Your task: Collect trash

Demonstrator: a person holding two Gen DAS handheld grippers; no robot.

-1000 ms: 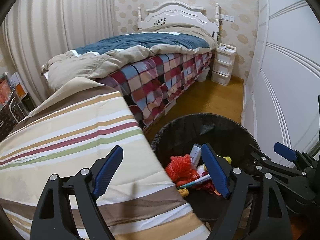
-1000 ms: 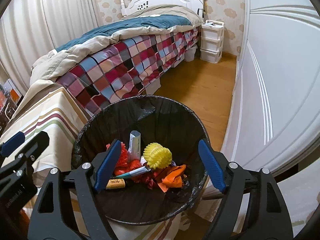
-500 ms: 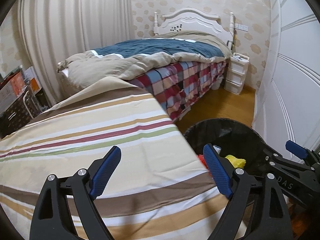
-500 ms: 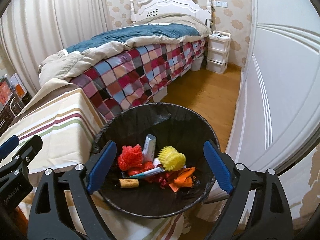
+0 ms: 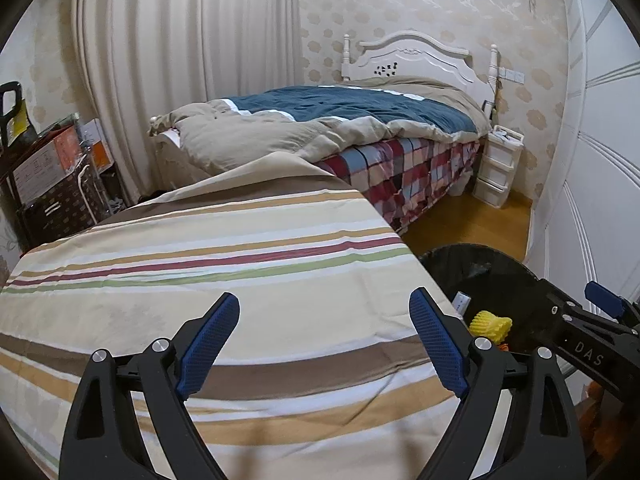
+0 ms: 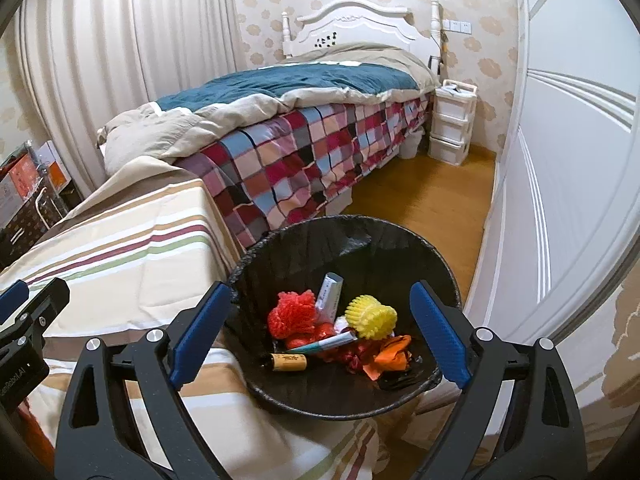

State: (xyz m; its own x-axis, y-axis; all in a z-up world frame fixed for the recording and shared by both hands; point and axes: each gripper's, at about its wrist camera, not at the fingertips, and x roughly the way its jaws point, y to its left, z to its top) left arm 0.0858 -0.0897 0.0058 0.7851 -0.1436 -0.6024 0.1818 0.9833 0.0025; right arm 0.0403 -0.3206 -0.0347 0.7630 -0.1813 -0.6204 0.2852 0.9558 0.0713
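The bin (image 6: 348,312) is round, lined with a black bag and sitting on the floor against the striped cloth (image 5: 224,280). Trash is lying in its bottom: a red net (image 6: 291,314), a yellow brush (image 6: 371,317), a white box (image 6: 329,292), a pen (image 6: 325,344), a cork (image 6: 289,361) and orange scraps (image 6: 390,356).

The right gripper (image 6: 320,338) is hovering over the bin, jaws spread wide and holding nothing, the trash showing between them.

The left gripper (image 5: 325,340) is hanging over the cloth, jaws opening with nothing between them, the bin lying off to its right.
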